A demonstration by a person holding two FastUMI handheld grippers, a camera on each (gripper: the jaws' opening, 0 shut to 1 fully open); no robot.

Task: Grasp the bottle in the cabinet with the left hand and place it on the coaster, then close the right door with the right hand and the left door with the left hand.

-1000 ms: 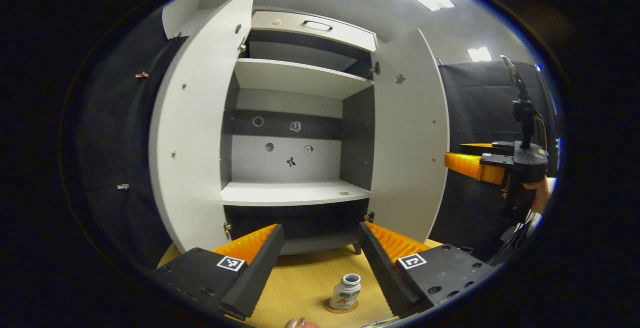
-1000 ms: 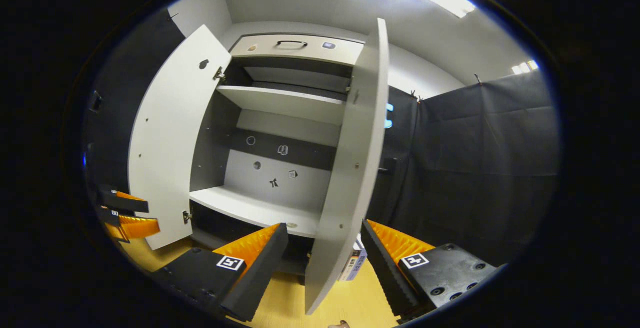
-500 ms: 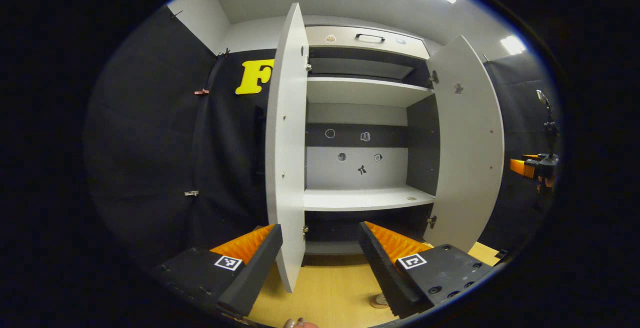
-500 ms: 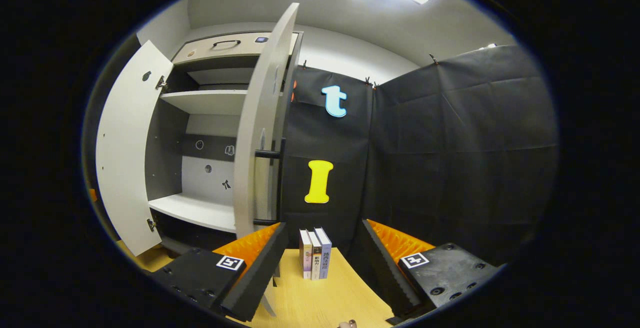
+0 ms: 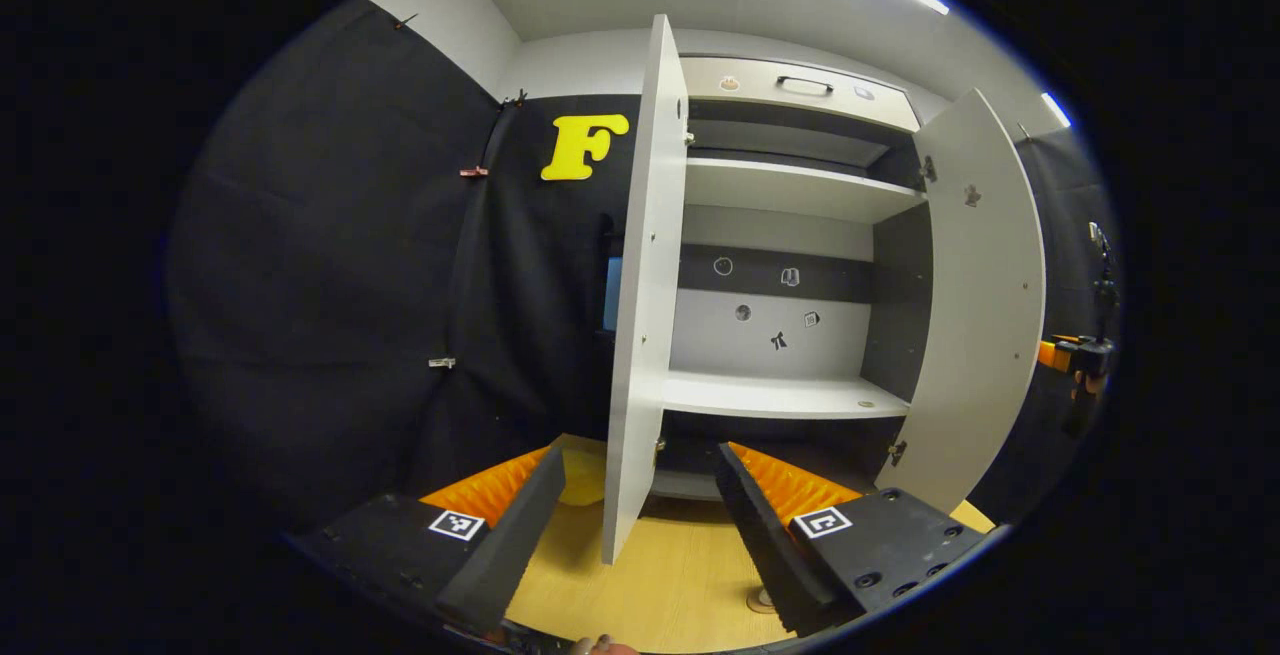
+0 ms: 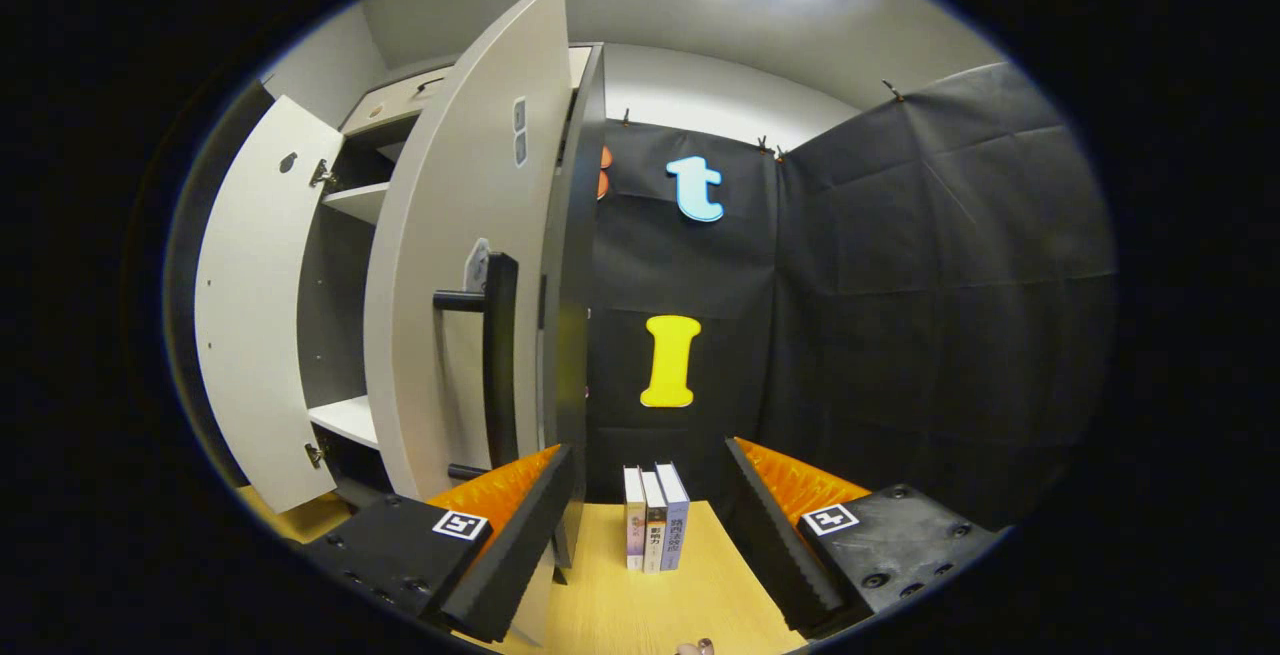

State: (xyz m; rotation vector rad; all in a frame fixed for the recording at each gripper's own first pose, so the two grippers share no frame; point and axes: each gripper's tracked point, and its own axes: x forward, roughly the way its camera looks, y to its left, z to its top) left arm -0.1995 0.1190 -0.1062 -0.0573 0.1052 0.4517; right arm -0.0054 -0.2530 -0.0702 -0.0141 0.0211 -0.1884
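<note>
Left gripper view: left gripper (image 5: 640, 520) spread wide, holding nothing, low centre of frame.
Left door (image 5: 640, 295): edge-on at centre, between the fingers, open.
Coaster (image 5: 758, 599): sliver at bottom right on wooden table (image 5: 660, 585); bottle hidden.
Right gripper view: right gripper (image 6: 650, 525) spread, holding nothing; right door (image 6: 460, 265) left of centre, ajar; books (image 6: 655, 530) between fingers.
</note>
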